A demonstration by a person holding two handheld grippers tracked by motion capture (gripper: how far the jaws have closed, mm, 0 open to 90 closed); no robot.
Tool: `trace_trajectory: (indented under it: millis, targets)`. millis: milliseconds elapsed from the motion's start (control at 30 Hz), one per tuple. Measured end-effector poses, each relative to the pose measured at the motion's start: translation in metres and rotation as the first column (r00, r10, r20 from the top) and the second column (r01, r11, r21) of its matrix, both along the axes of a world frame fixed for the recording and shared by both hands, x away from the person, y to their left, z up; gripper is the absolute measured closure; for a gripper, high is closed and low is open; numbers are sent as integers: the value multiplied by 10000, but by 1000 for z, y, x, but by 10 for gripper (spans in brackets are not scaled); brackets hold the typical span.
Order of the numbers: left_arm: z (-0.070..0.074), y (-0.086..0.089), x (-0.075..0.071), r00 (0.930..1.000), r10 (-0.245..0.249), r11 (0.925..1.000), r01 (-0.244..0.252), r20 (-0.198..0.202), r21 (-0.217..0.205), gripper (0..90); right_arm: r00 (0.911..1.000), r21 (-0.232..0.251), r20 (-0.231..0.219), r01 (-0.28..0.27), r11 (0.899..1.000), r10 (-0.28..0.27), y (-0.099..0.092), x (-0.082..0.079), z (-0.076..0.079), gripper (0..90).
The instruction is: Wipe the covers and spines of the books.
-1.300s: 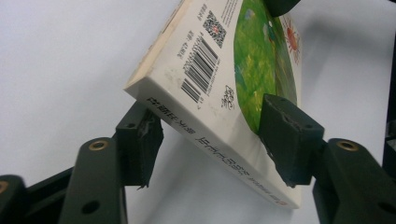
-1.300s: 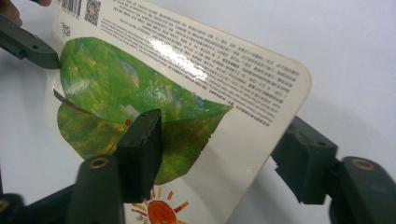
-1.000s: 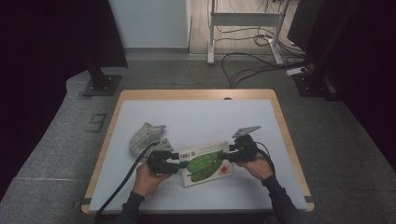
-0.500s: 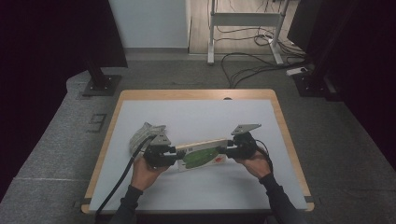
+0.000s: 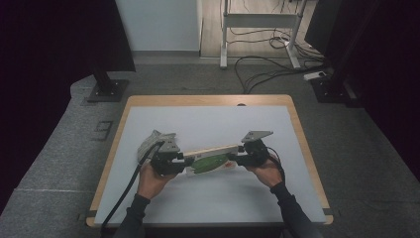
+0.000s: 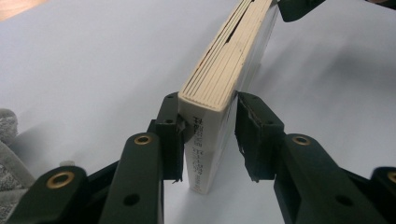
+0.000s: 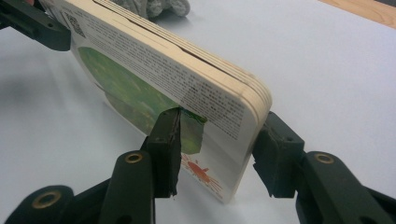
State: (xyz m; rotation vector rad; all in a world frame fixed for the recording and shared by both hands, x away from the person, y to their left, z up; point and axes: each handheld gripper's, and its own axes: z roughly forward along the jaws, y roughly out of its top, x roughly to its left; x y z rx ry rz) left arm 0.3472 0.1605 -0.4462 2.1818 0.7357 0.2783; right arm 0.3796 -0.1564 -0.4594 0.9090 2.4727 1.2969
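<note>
Thick, round-cornered glossy board book (image 5: pixel 210 159) between grippers

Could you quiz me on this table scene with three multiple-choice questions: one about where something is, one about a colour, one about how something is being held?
1. Where does the grey cloth lie?
A. beside the left gripper
B. beside the right gripper
C. on the floor

2. What colour is the big shape on the book cover?
A. blue
B. green
C. black

3. How is the book held?
A. flat, untouched
B. by one gripper
C. on edge, a gripper at each end

Answers: 1 A, the cloth sits by the left gripper in the high view. 2 B, the cover shows green. 3 C, each gripper view shows jaws clamping the book.
</note>
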Motion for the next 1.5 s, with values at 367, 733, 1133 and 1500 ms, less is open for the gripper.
trace_trajectory:
  millis: [367, 733, 1133, 1500]
  targets:
    - [0, -1, -14, 9992, -326, 9992, 321, -214, -223, 600, 9993, 7, -124, -348, 9994, 348, -3, -12, 2, 485]
    - [-9, -9, -34, 9974, -232, 9995, 216, -685, -243, 445, 9969, -90, -551, -571, 9983, 565, -10, -30, -3, 350]
    - [-26, -15, -58, 9952, 384, 9990, -364, -898, 240, 246, 9942, -255, -944, -549, 9982, 523, -16, -51, -18, 272]
    - [-44, -14, -79, 9923, 684, 9974, -658, -1035, 279, 191, 9939, -354, -982, -546, 9979, 509, -19, -70, -39, 270]
